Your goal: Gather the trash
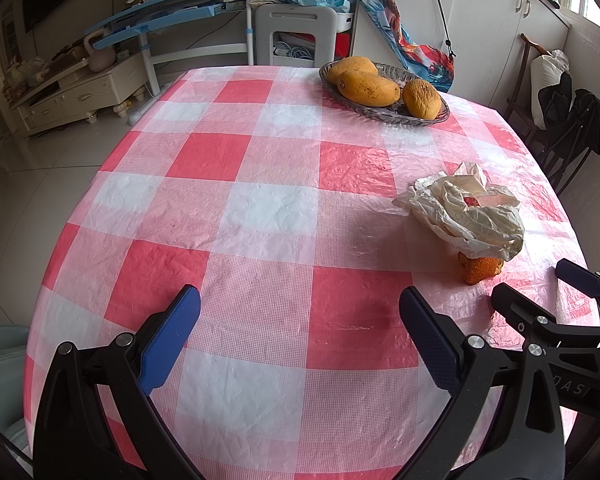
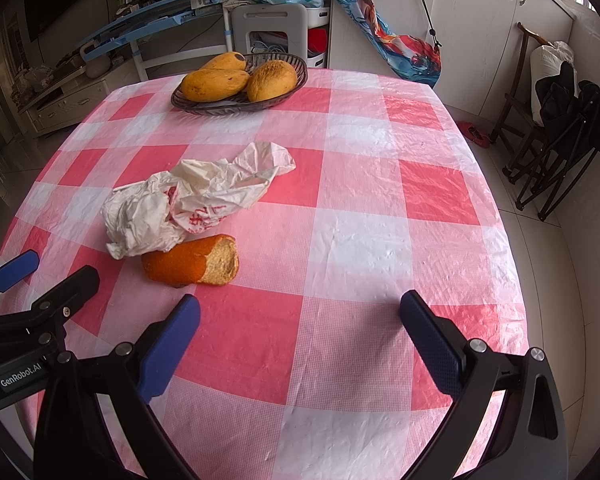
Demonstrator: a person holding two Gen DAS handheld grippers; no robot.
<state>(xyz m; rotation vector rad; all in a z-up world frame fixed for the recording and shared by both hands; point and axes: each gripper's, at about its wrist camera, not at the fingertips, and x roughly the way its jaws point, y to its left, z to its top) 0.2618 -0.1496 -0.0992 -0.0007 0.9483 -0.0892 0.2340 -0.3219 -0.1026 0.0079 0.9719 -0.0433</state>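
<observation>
Two pieces of trash lie together on the tabletop [image 2: 360,240], and what I weigh is their bearing from my right tongs [image 2: 300,344]: the orange peel [image 2: 192,260] sits just ahead and off to the left of the blue pads, its long axis running roughly across my line of approach, parallel to the near edge. The crumpled plastic bag [image 2: 204,196], white with red print, touches the peel on its far side and partly overlaps one end. From my left tongs [image 1: 300,344] the same pile lies farther off, ahead and to the right, toward the right edge, with the bag covering most of the peel. I judge the right side nearer. Both tongs are spread wide and hold nothing. The peel looks like a curled strip, bright orange outside, pale and pithy inside, light and stiff. The bowl of mangoes [image 2: 240,80] by the far edge stays out of it.
</observation>
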